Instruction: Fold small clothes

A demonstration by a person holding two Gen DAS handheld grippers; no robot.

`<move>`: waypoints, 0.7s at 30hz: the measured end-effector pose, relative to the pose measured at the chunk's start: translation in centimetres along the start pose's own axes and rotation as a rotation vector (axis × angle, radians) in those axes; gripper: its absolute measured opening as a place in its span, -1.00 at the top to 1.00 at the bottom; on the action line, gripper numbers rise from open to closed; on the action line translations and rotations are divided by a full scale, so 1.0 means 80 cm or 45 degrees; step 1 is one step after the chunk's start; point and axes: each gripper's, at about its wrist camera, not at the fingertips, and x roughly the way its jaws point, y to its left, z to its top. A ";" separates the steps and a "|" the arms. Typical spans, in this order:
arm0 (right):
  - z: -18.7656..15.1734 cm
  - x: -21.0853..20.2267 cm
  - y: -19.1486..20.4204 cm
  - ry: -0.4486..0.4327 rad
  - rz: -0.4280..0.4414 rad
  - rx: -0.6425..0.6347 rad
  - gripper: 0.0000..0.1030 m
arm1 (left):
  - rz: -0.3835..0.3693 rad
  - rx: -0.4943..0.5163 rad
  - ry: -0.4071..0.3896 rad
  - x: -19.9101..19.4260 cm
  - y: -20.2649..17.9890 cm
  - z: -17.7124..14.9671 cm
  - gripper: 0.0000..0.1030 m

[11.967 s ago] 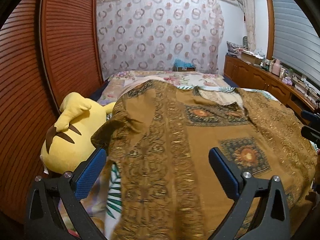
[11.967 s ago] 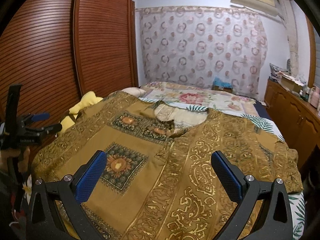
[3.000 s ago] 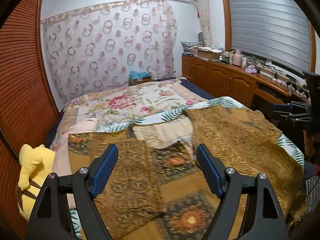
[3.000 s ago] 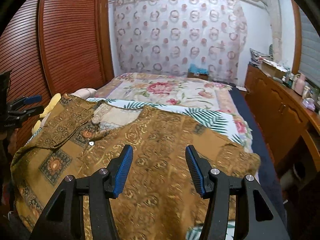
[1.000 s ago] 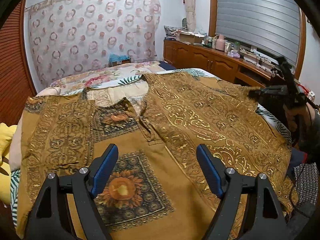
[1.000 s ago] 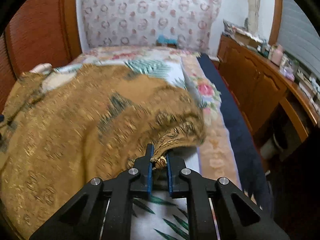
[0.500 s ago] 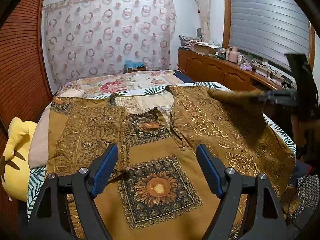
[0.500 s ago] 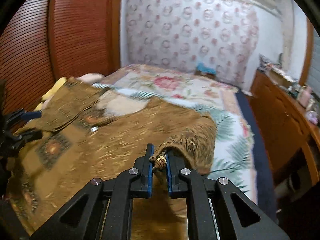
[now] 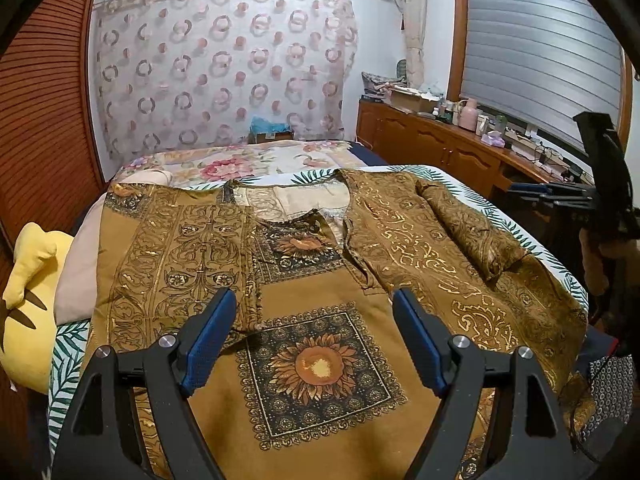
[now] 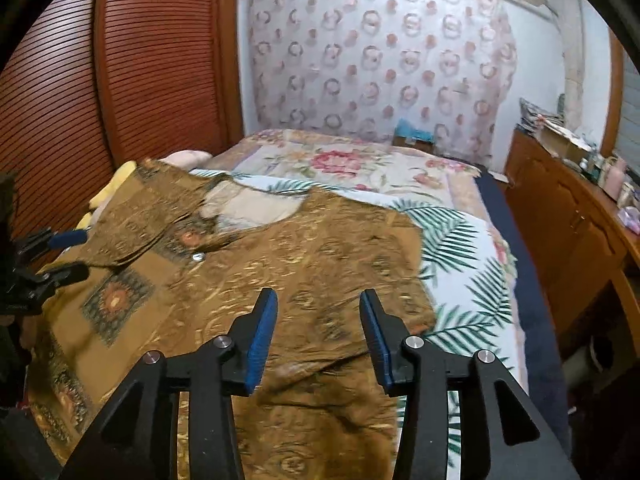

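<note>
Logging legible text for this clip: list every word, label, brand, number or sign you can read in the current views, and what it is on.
None can be read.
The brown patterned shirt carries only ornament and sunflower motifs, no lettering.
The items on the wooden sideboard are too small to show any labels.
The left gripper and right gripper show no visible marking.
</note>
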 end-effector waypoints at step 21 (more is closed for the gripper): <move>-0.005 0.136 -0.074 0.280 -0.053 0.254 0.13 | -0.032 -0.002 0.032 0.005 -0.006 -0.012 -0.57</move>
